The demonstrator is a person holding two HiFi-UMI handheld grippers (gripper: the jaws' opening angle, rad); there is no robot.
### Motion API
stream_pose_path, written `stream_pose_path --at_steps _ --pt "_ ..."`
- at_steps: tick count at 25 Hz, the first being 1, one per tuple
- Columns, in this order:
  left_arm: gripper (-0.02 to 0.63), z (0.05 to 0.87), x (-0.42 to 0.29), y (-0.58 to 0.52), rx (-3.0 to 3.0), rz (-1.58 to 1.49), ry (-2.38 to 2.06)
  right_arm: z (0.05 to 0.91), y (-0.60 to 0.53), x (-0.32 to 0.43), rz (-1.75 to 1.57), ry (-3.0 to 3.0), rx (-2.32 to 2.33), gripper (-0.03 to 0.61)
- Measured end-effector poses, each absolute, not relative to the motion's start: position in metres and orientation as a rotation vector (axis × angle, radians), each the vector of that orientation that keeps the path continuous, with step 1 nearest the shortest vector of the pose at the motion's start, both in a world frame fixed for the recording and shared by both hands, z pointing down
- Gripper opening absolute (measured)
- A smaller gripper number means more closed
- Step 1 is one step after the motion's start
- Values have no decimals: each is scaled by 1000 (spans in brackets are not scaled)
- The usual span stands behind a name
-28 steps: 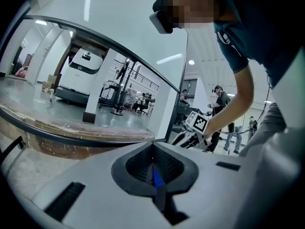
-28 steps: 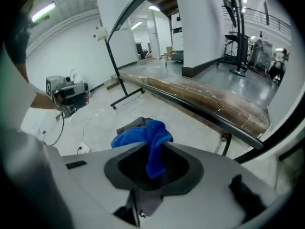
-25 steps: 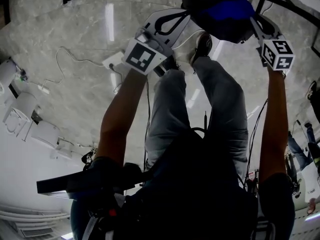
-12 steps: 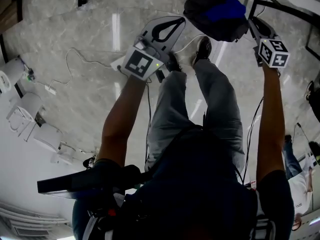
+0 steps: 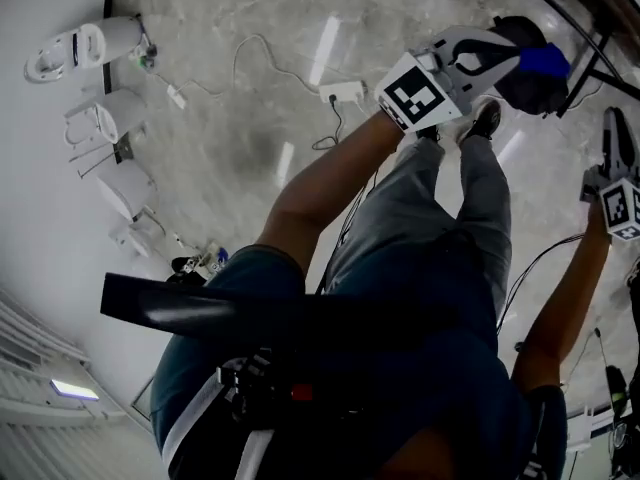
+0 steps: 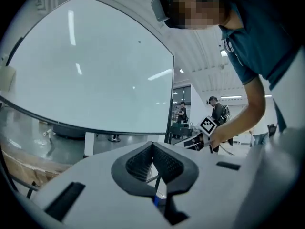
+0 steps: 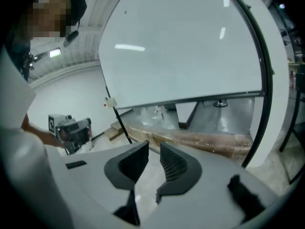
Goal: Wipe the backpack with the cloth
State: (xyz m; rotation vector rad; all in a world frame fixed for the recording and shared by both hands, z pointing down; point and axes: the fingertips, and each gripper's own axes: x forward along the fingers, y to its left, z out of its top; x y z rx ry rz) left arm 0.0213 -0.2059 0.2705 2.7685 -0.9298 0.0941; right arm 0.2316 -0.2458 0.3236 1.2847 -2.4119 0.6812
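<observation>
Both hand-held grippers have risen clear of the backpack [image 5: 522, 86], which sits low beyond the shoe [image 5: 487, 120], blue cloth [image 5: 548, 60] on top.

Head view: the left hand-held gripper [image 5: 500, 53] is above and nearer it; the right hand-held gripper [image 5: 612, 128] is off to the side.

Left gripper view: jaws closed, empty.

Right gripper view: jaws narrowly apart, empty.

The head camera is peering steeply down over the person [image 5: 400, 368] at the floor [image 5: 250, 118]. Each wide-angle camera is riding close behind its own jaws, on the left tongs [image 6: 152, 149] and the right tongs [image 7: 153, 159]. Both are facing one white board [image 6: 95, 66], each glimpsing the other at its frame's edge.
</observation>
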Motion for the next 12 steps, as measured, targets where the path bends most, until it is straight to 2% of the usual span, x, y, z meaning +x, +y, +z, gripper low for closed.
stream_pose_path --at_steps 7,12 --pt "-8 162 16 -149 2885 -71 -899 153 -164 206 605 -2660 1421 72" --pt "-8 108 10 -98 2950 -158 -866 69 -99 212 495 -2703 1503 72"
